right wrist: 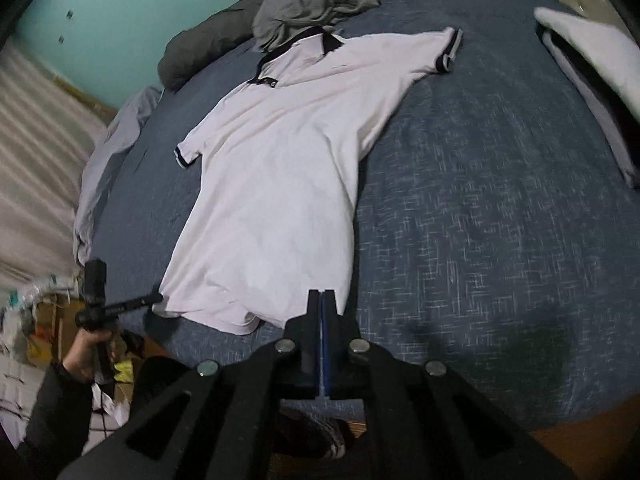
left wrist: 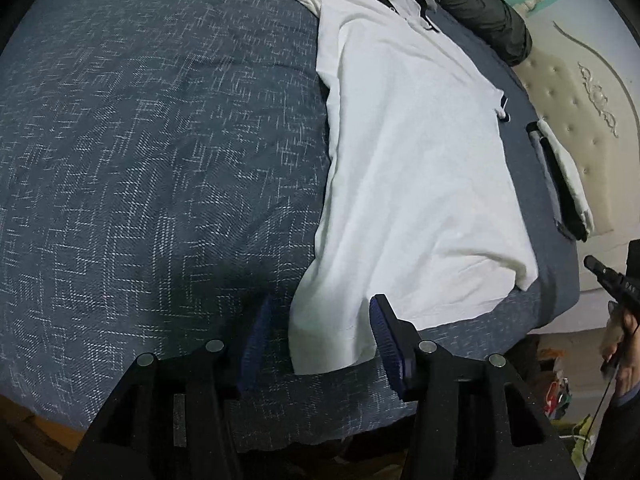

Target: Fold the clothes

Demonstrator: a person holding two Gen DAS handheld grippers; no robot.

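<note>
A white polo shirt [left wrist: 404, 168] with dark collar and cuffs lies face up, spread flat on the blue bedspread [left wrist: 160, 160]. In the left wrist view my left gripper [left wrist: 320, 340] is open. The near left hem corner of the shirt lies between its blue pads, which do not press on it. In the right wrist view the same polo shirt [right wrist: 272, 184] stretches away from me. My right gripper [right wrist: 322, 300] is shut, pads together with nothing between them. Its tips stand just above the shirt's near hem.
A grey clothes heap [right wrist: 320, 0] and a dark rolled quilt [right wrist: 200, 52] lie beyond the collar. A folded stack [left wrist: 560, 184] sits by the cream headboard [left wrist: 580, 92]. The bed's near edge is below both grippers. A hand [right wrist: 88, 352] and floor clutter show at left.
</note>
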